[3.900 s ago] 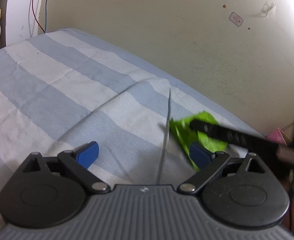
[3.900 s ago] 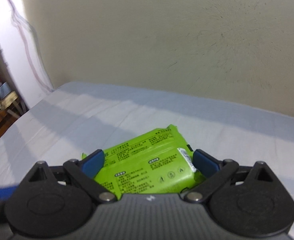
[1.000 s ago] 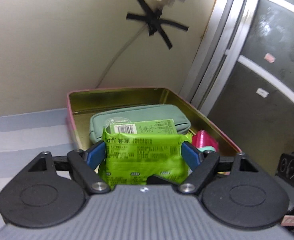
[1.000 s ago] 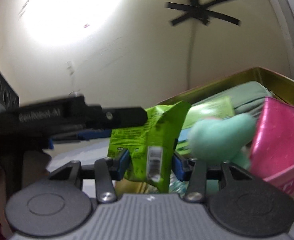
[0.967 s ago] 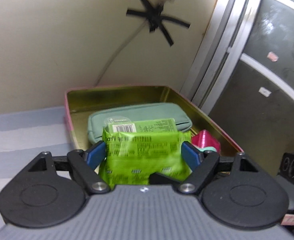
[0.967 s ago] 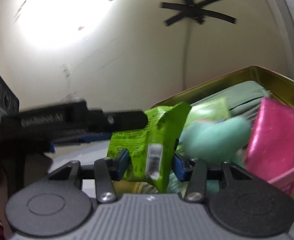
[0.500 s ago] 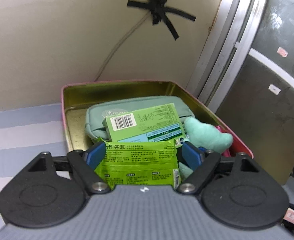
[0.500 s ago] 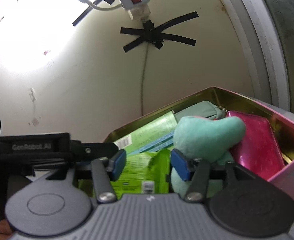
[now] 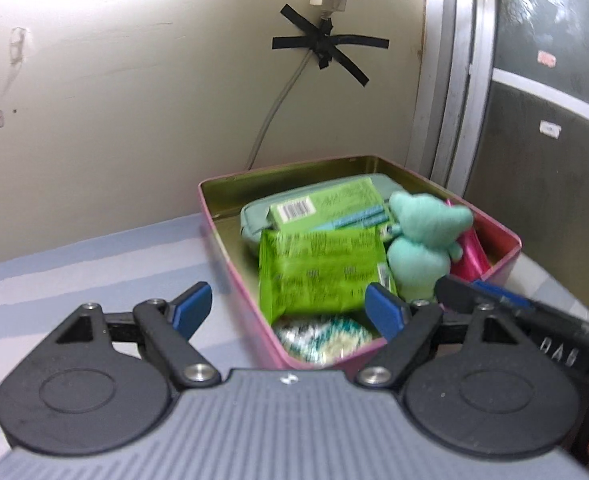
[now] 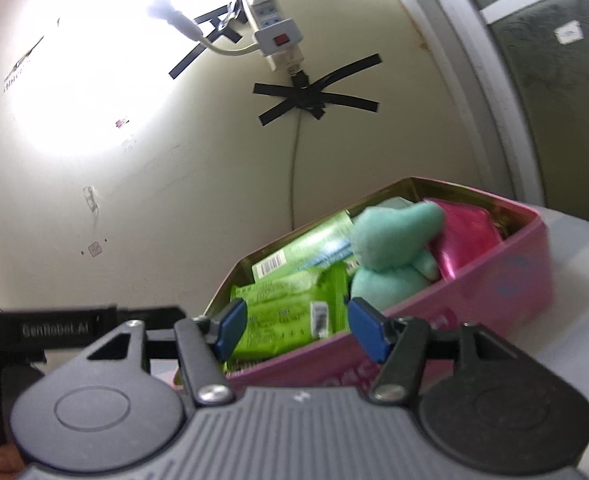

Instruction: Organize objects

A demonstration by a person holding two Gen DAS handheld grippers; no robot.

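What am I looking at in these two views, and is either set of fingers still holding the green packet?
Each picture comes from a camera on a hand-held gripper, looking along its blue-tipped fingers. The left gripper and right gripper are both open, holding nothing. The green packet lies in the pink tin, on a striped sheet. Around it are a green box, a teal pouch, a mint plush toy and a pink item.

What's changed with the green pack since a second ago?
Both grippers let go of the crinkly bright green wipes pack: it now lies inside the pink metal tin, leaning on the green carton. Left gripper and right gripper have backed off, open. Teal plush toy unchanged.
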